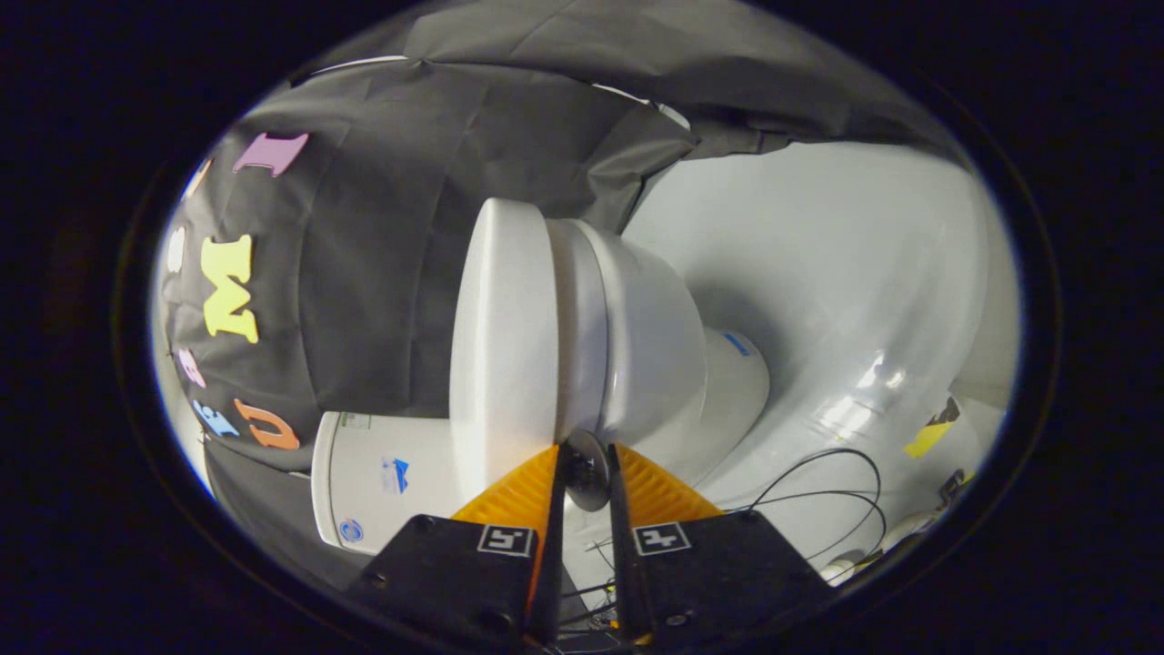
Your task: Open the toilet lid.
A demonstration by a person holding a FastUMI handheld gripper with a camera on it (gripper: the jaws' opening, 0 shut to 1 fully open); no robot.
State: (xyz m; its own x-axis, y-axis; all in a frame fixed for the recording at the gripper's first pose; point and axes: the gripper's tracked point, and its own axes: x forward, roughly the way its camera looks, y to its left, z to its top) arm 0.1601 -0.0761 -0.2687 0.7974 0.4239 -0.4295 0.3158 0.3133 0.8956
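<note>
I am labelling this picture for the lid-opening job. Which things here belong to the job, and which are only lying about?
For the job:
- toilet lid, down on the bowl
- toilet bowl
- gripper, fingers nearly closed around a round metal part by the lid's edge

Lying about:
- toilet tank
- black cables on the floor
- yellow tape

Black cloth wall [391,300] behind; glossy white floor [818,273] bearing thin black cables [823,496] and a yellow-and-black tape marker [932,432].
</note>
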